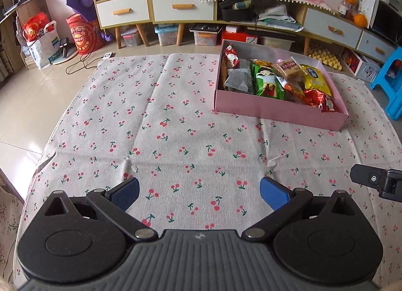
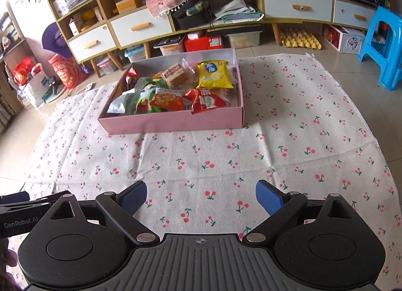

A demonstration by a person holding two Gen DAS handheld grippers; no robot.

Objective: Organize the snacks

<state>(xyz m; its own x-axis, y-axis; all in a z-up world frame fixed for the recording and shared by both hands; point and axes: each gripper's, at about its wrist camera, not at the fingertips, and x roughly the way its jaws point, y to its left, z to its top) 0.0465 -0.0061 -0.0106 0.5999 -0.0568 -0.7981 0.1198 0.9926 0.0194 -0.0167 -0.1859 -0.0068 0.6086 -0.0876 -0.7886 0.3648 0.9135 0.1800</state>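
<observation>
A pink cardboard box (image 1: pixel 276 112) sits on a cherry-print cloth (image 1: pixel 163 127), far right in the left wrist view and centre-left in the right wrist view (image 2: pixel 173 121). It holds several snack packets: a green one (image 1: pixel 267 82), a yellow one (image 2: pixel 213 74), a red one (image 2: pixel 208 99), a grey one (image 1: pixel 238 79). My left gripper (image 1: pixel 199 194) is open and empty over bare cloth, well short of the box. My right gripper (image 2: pixel 201 196) is open and empty, also over bare cloth in front of the box.
Low cabinets with white drawers (image 2: pixel 140 27) line the back, with storage bins beneath. A blue plastic stool (image 2: pixel 384 42) stands at the right. Red bags (image 1: pixel 83 34) stand on the tiled floor at the left. The other gripper's body shows at the right edge (image 1: pixel 379 182).
</observation>
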